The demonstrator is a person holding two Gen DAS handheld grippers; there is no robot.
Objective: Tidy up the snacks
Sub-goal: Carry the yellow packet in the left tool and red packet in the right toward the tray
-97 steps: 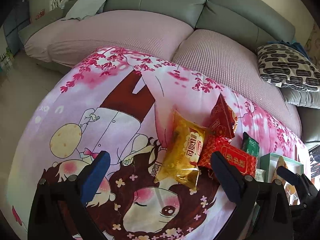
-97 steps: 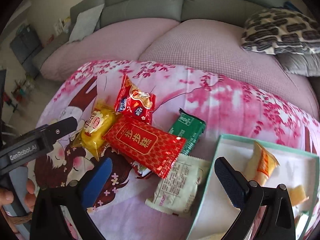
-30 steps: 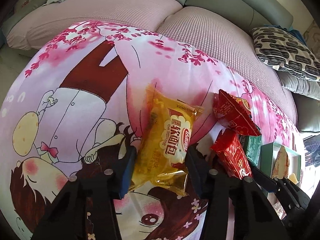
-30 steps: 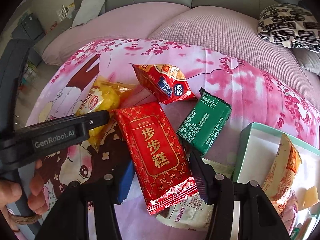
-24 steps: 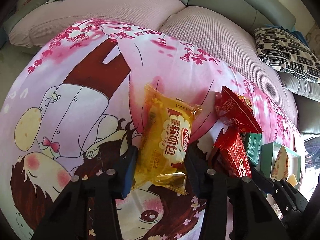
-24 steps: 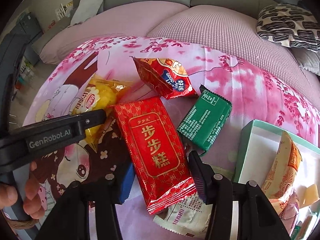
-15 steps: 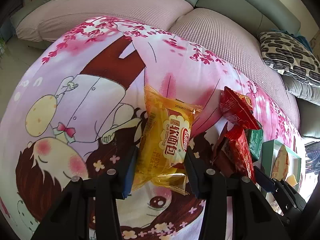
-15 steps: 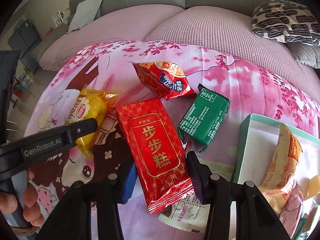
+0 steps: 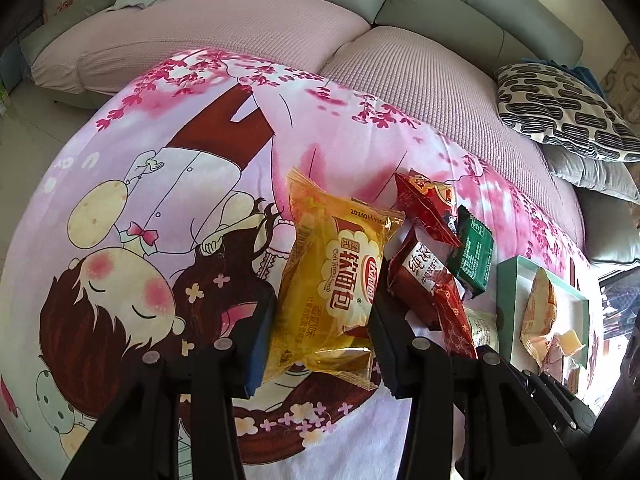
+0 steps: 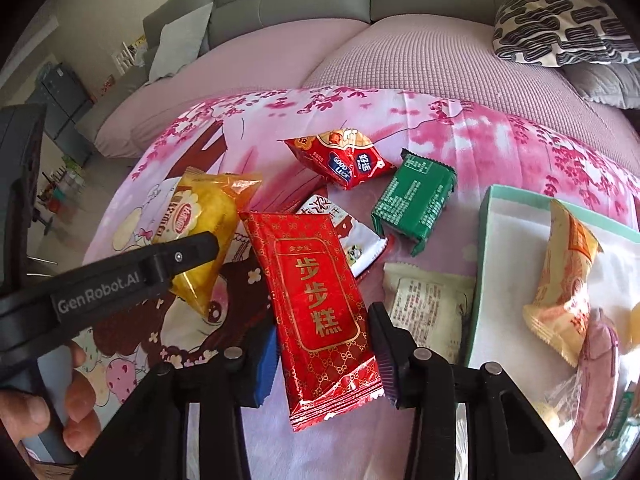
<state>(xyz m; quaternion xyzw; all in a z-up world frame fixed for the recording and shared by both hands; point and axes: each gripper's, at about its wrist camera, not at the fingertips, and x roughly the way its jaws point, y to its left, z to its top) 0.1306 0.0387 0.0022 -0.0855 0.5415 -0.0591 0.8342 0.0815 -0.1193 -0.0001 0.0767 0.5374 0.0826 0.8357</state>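
Now the left gripper (image 9: 322,330) clamps a yellow bread packet (image 9: 332,284); the right gripper (image 10: 326,354), jaws just closing, pinches a red cake packet (image 10: 316,308), both above the pink cloth (image 9: 160,160), left of the box (image 10: 486,240).

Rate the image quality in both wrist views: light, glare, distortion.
Left wrist view: bright daylight, foil glare on the yellow pack, sofa bowed by the fisheye, corners black. Right wrist view: sharp print on the red pack, washed-out white inside the box.
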